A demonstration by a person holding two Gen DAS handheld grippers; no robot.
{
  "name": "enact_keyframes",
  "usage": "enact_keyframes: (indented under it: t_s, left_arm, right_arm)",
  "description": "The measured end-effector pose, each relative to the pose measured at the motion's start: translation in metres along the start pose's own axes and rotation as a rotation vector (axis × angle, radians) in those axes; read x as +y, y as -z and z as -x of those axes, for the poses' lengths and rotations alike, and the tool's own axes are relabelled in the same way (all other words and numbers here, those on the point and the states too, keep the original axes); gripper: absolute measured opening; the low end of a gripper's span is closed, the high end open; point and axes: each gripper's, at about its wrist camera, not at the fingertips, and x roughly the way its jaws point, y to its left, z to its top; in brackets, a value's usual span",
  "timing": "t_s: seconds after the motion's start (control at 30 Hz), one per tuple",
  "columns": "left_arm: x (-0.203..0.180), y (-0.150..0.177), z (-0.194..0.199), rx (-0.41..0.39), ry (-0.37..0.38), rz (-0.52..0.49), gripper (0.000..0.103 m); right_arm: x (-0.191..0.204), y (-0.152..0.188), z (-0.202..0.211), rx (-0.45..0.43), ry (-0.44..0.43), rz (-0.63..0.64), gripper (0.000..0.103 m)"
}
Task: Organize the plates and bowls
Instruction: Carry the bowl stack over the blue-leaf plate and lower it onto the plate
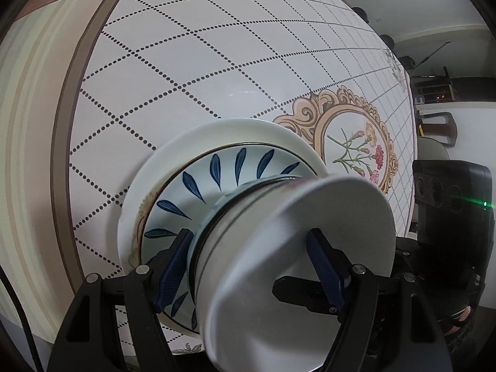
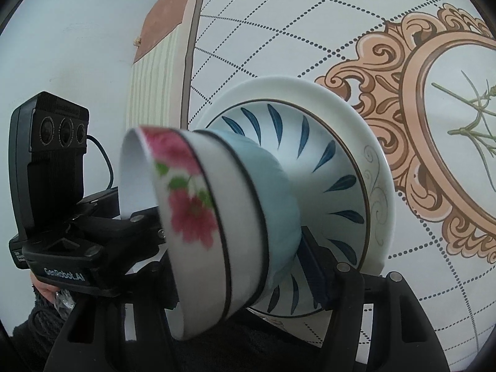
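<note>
A nested stack of bowls has a pink-flowered bowl on top, a black-rimmed white one in the middle and a light blue bowl at the bottom. It appears to rest in a blue-leaf plate, which lies on a white plate. My left gripper is shut on the stack's wall, one finger inside the top bowl and one outside. My right gripper grips the opposite side; its right finger presses the blue bowl, and its other finger is hidden.
The plates sit on a round table covered in white cloth with a dotted grid and a framed flower medallion. A brown band marks the table's rim at the left. A dark chair back stands beyond the far edge.
</note>
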Motion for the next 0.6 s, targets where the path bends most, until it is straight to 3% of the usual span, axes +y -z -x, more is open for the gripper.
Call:
enact_keyframes:
  t_s: [0.6]
  left_arm:
    - [-0.007, 0.0, 0.008, -0.011, -0.058, -0.018, 0.069]
  right_arm:
    - [-0.005, 0.013, 0.014, -0.002, 0.045, -0.008, 0.066]
